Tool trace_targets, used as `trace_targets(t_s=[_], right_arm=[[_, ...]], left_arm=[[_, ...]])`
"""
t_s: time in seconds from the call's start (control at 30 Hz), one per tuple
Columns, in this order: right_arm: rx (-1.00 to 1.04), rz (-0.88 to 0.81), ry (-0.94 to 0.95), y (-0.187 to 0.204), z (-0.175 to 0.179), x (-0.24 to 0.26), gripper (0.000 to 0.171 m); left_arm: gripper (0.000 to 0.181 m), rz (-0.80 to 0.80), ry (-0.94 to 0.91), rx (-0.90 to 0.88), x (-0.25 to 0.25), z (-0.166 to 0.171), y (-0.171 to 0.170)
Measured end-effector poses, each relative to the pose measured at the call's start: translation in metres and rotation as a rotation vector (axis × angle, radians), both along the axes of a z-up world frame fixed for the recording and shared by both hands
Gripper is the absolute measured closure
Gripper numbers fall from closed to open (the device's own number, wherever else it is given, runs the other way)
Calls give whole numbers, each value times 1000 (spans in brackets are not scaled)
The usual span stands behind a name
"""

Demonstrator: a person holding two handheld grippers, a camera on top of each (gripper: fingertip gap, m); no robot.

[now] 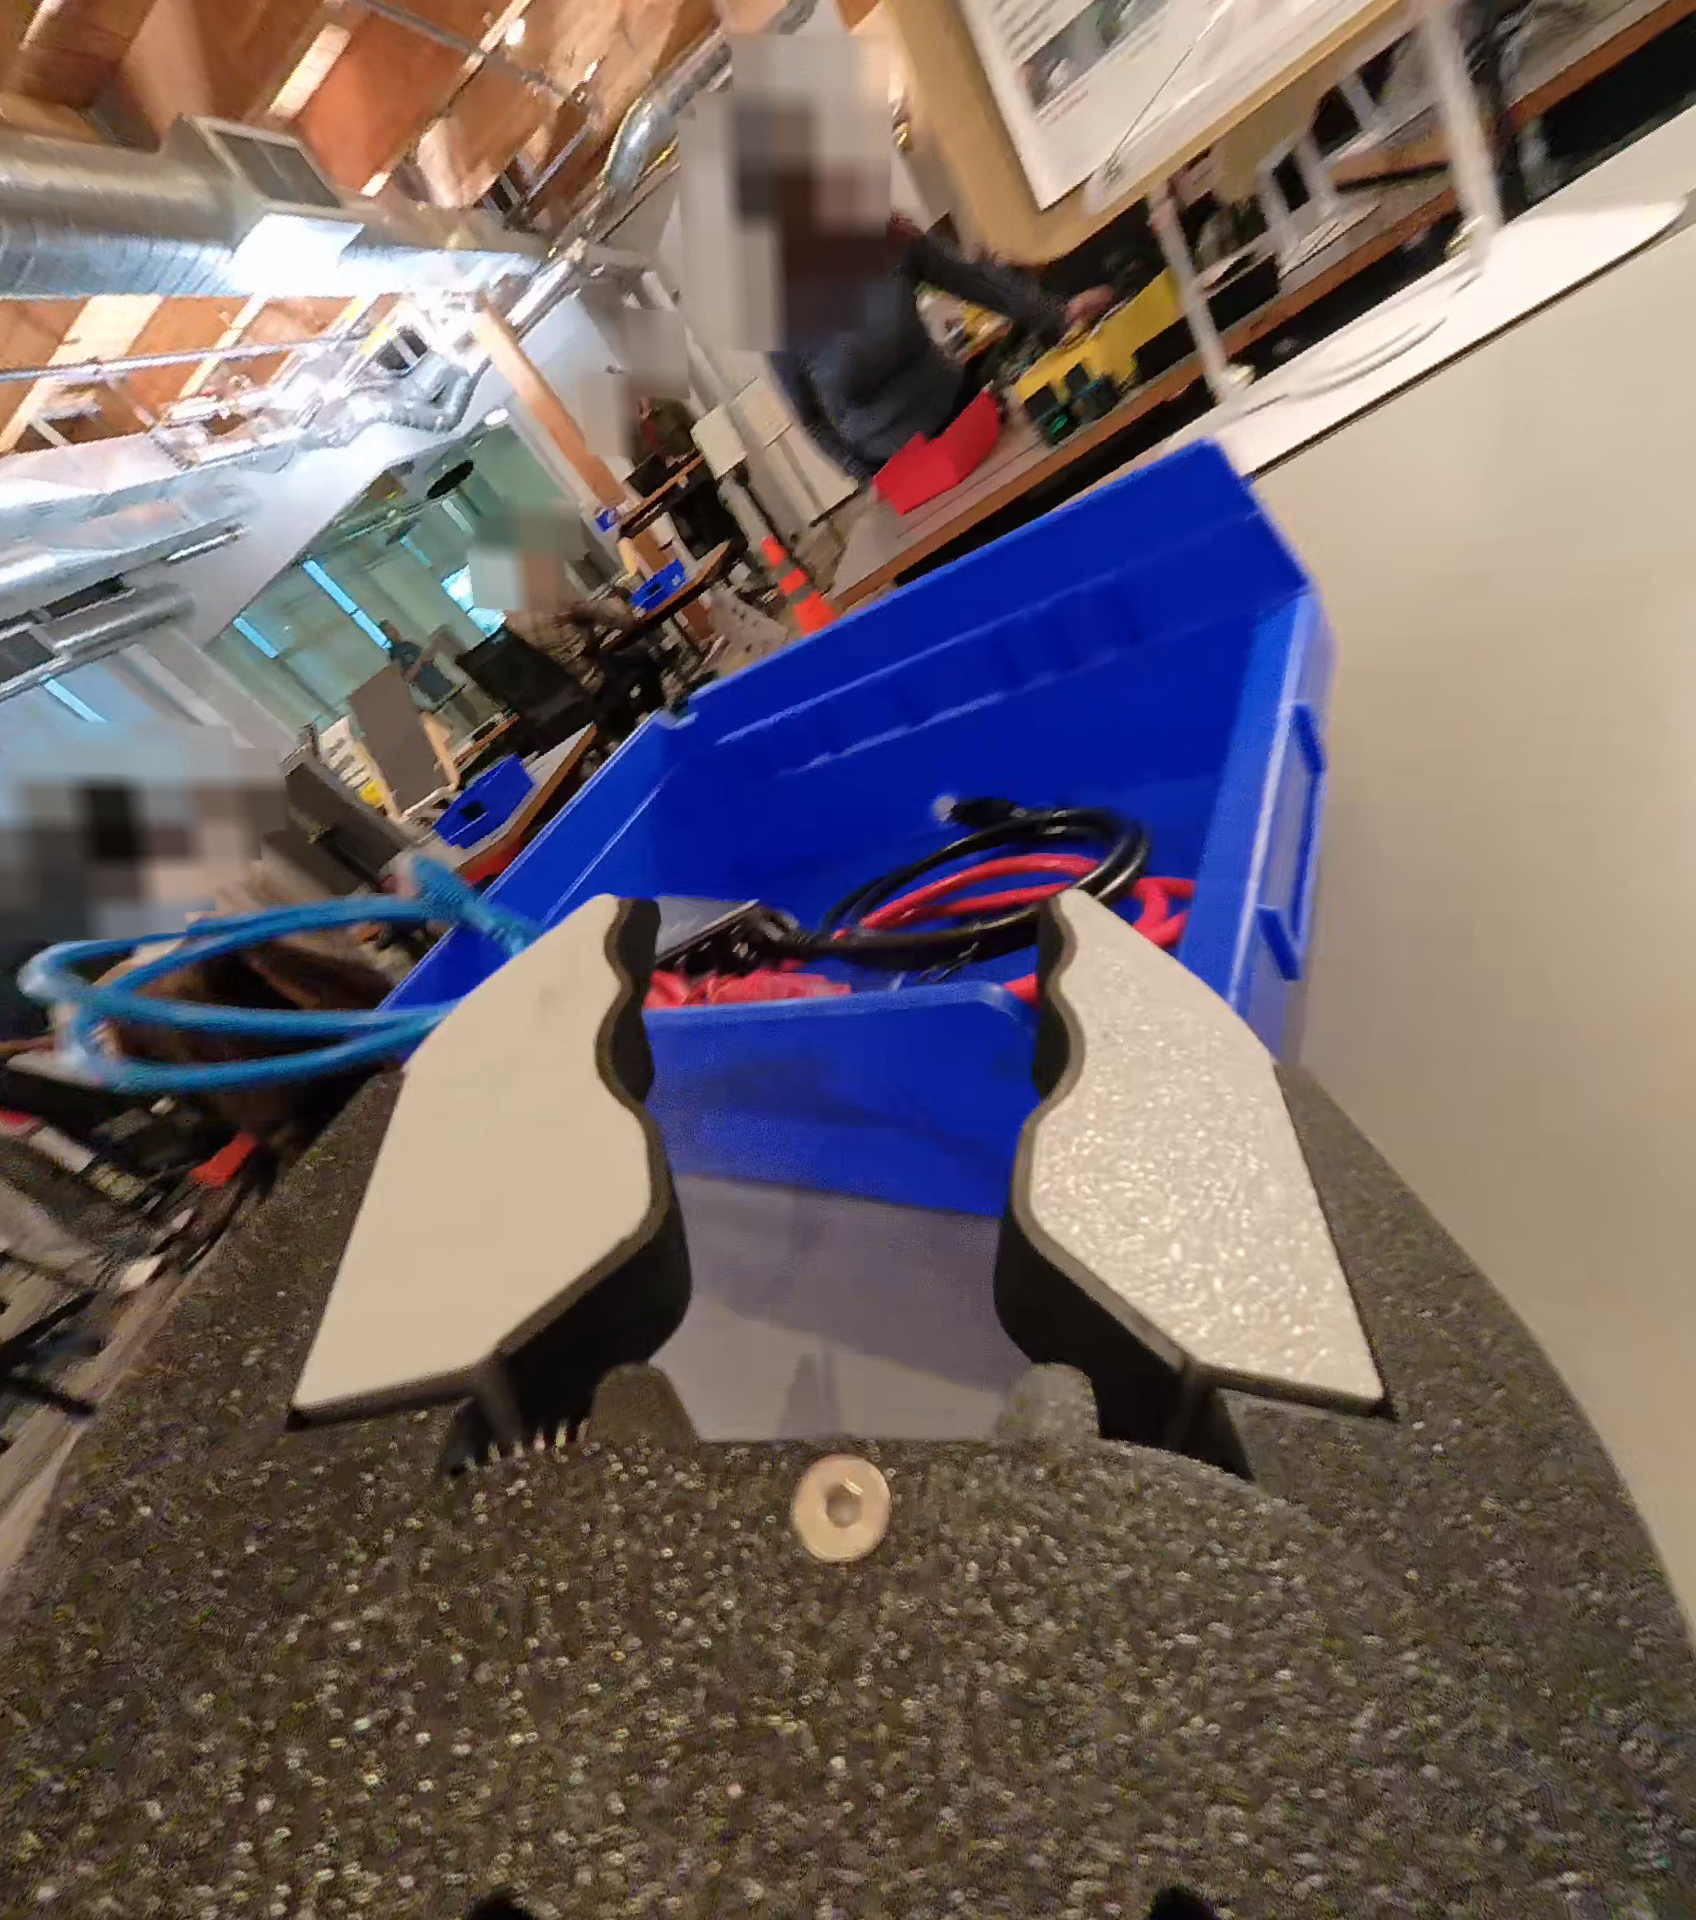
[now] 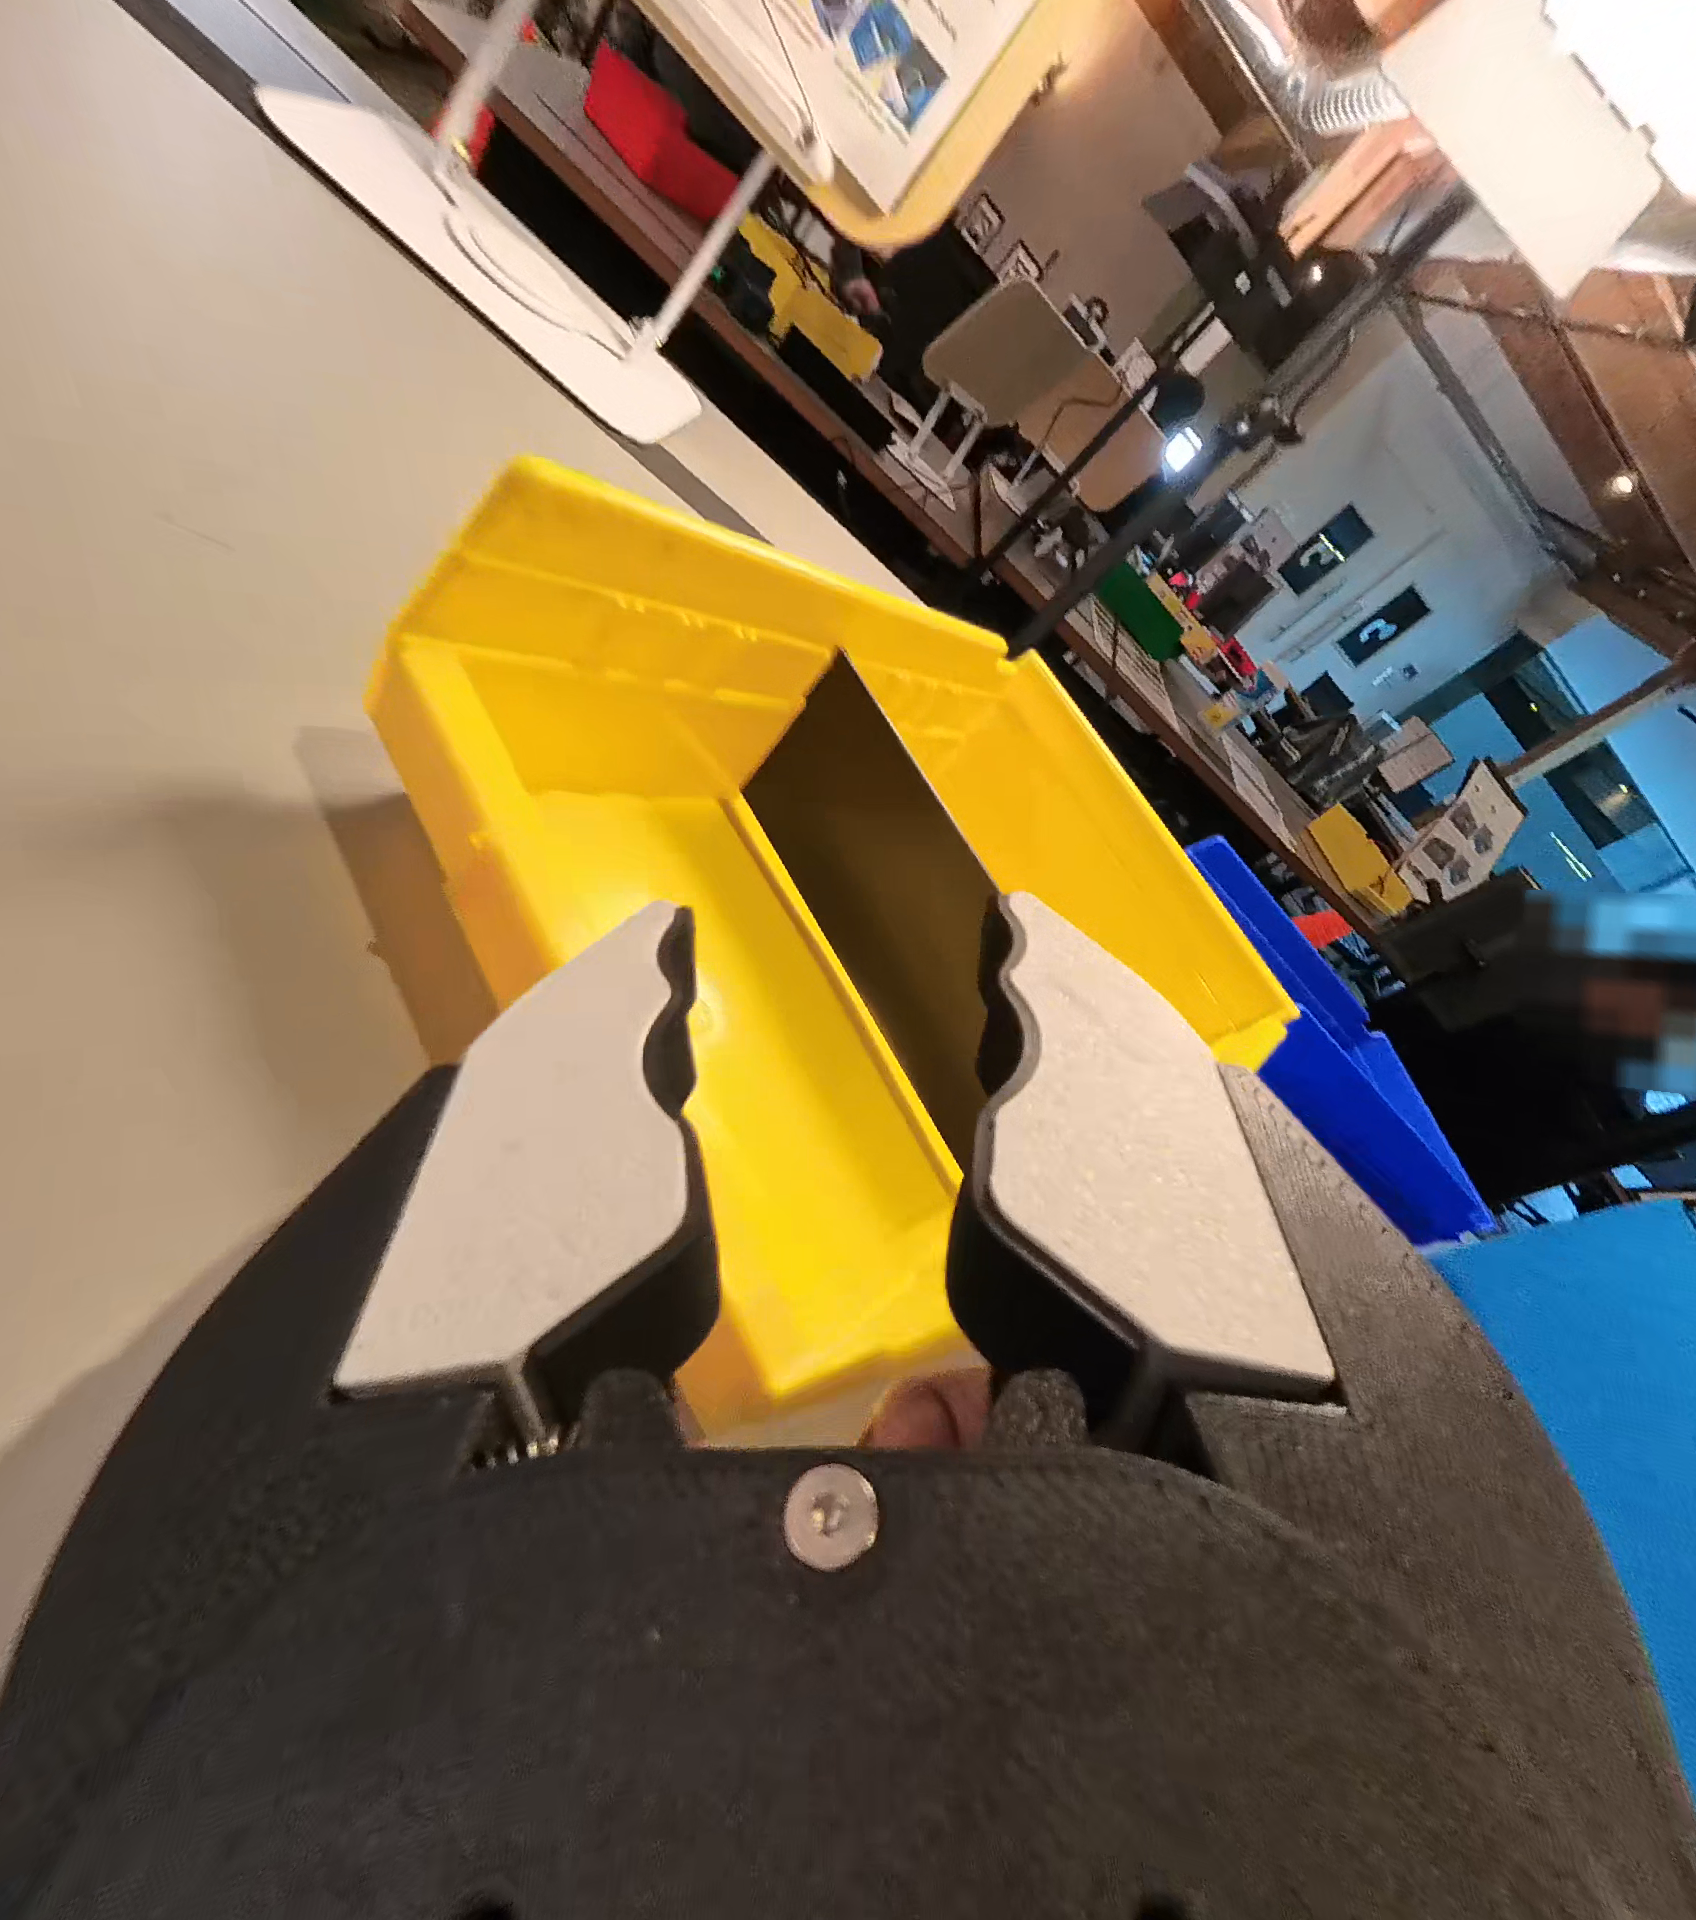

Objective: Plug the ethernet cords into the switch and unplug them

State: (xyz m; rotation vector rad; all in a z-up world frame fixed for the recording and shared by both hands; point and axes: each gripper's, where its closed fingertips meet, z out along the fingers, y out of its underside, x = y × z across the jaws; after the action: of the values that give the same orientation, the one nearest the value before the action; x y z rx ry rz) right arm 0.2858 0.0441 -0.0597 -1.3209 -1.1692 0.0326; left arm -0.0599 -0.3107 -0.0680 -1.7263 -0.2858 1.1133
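Both sets of fingers gaped wide and empty, the left gripper (image 1: 839,930) over the blue plastic bin (image 1: 1270,665) of coiled red and black ethernet cords (image 1: 1005,883), the right gripper (image 2: 839,935) over an empty yellow plastic bin (image 2: 615,644) on the pale worktop (image 2: 117,499), so a plug-end pinch looked wisest, the switch unidentifiable.

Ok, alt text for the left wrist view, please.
The open, empty left gripper points at a blue bin on a white table. Black cord and red cord lie inside; a blue cord loops outside it, left.
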Motion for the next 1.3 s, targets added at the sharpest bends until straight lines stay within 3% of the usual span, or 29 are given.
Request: trace_targets(t_s=[0.17, 0.27, 0.33, 0.5, 0.63, 0.73, 0.8, 0.9, 0.97, 1.1, 1.3], right_arm=[[6, -118, -42, 31, -1, 35, 118], [-7, -150, -37, 41, 1, 47, 115], [-5, -137, -31, 38, 2, 43, 116], [-55, 33, 3, 0, -6, -9, 116], [-99, 145, -11, -23, -10, -69, 115], [-165, 153, -14, -21, -11, -109, 108], [-191, 113, -34, -12, -17, -128, 101], [-222, 57, -58, -2, -32, -142, 96], [-160, -3, -73, 8, -31, -136, 107], [-170, -12, -35, 18, -37, -113, 123], [-78, -94, 30, 28, -38, -52, 147]], left_arm=[[113, 198, -37, -30, -46, -1, -70], [114, 187, -38, 38, -46, 12, -85], [116, 87, -32, 98, -28, 24, -66], [116, -200, -129, 108, 12, 23, 29], [109, -315, -291, 10, 6, 2, 101], [104, -257, -372, -57, -15, -16, 125], [105, -168, -368, -99, -32, -27, 125], [127, -147, -416, -143, -35, -42, 123], [143, -141, -404, -155, -37, -42, 118], [150, -148, -387, -128, -30, -43, 99], [163, -100, -330, -64, -17, -44, 44]])
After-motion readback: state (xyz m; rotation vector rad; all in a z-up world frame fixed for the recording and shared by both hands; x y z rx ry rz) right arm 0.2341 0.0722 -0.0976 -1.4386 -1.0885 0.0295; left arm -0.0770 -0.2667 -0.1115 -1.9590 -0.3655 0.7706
